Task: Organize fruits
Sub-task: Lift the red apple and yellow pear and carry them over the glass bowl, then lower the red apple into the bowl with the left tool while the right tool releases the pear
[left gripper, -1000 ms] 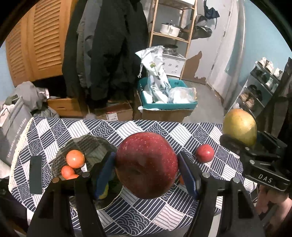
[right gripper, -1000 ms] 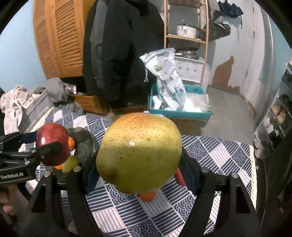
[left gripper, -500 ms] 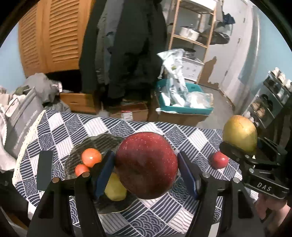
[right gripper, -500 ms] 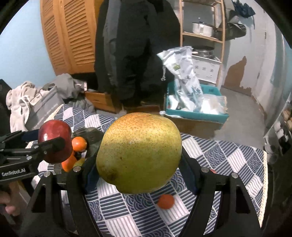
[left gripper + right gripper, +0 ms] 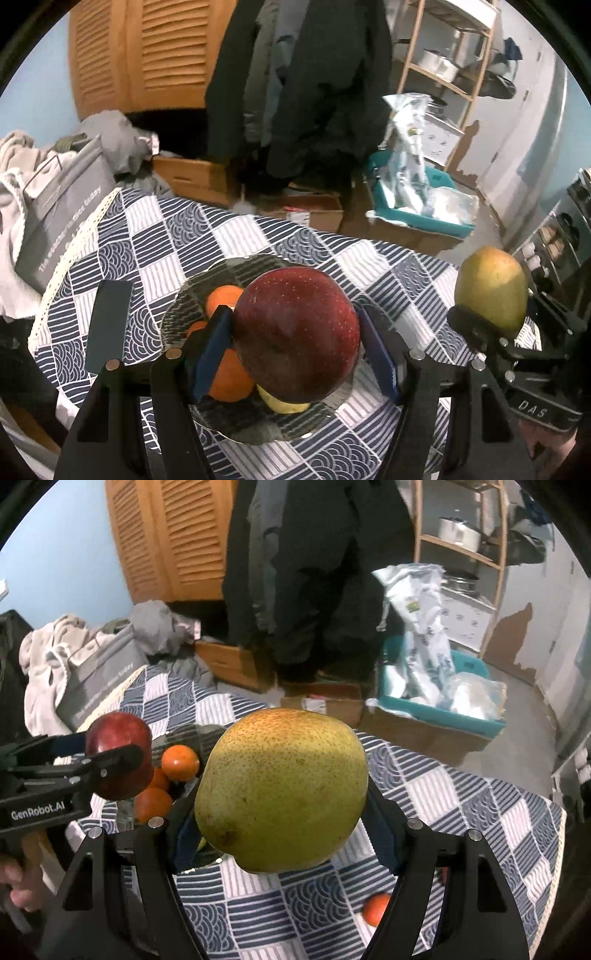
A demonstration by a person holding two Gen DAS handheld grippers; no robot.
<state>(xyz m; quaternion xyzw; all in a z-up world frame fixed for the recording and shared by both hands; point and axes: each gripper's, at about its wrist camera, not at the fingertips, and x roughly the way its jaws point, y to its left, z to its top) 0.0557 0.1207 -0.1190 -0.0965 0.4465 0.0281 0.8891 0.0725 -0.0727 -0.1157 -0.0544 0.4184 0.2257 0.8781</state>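
A red apple [image 5: 297, 334] is clamped between the blue pads of the left tool [image 5: 295, 354] and is held above a glass plate [image 5: 192, 299] that rests on the table [image 5: 173, 236], which is covered by a blue-and-white patterned cloth. On the plate, orange fruits [image 5: 225, 373] are seen beside and partly behind the apple, and a yellow-green fruit [image 5: 282, 405] is partly hidden below it. A dark flat object [image 5: 109, 326] is laid on the cloth just left of the plate.

A large yellow-green pear [image 5: 282, 794] is gripped between the fingers of the right tool [image 5: 282, 834], raised over the table to the right of the plate. In the right wrist view, the left tool [image 5: 110, 760] is seen with the apple [image 5: 120, 753] held over the plate [image 5: 192, 734], and three orange fruits [image 5: 180, 762] are visible there. A small orange fruit [image 5: 375, 907] lies on the cloth near the right tool's right finger, well apart from the plate. In the left wrist view, the pear [image 5: 491, 288] is seen at the right, held by the right tool [image 5: 498, 332].
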